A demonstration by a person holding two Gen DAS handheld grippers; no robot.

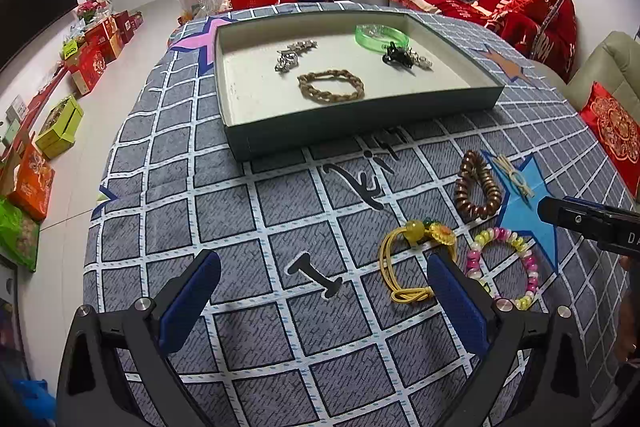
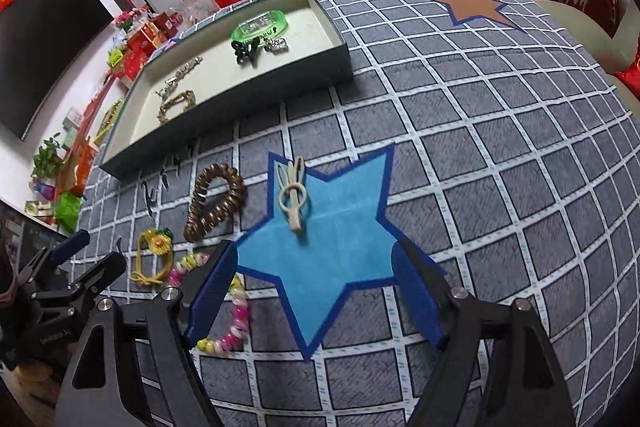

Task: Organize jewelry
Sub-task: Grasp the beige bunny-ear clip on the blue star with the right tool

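On the blue star (image 2: 320, 247) of the checked cloth (image 2: 500, 167), between wide-open, empty right gripper (image 2: 316, 291) fingers: cream hair clip (image 2: 294, 197), long axis running away from the camera. Left gripper (image 1: 324, 295) likewise spread, empty. Beaded bracelet (image 2: 236, 311) partly hidden behind a right finger; tray (image 1: 360, 125) beyond.

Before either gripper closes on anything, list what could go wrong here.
1. The yellow cord bracelet and pastel bead bracelet lie side by side next to one left gripper finger; a grab might snag both.
2. The cream hair clip lies flat on the cloth, so the open right gripper may pinch fabric.
3. The grippers hover close and could collide.
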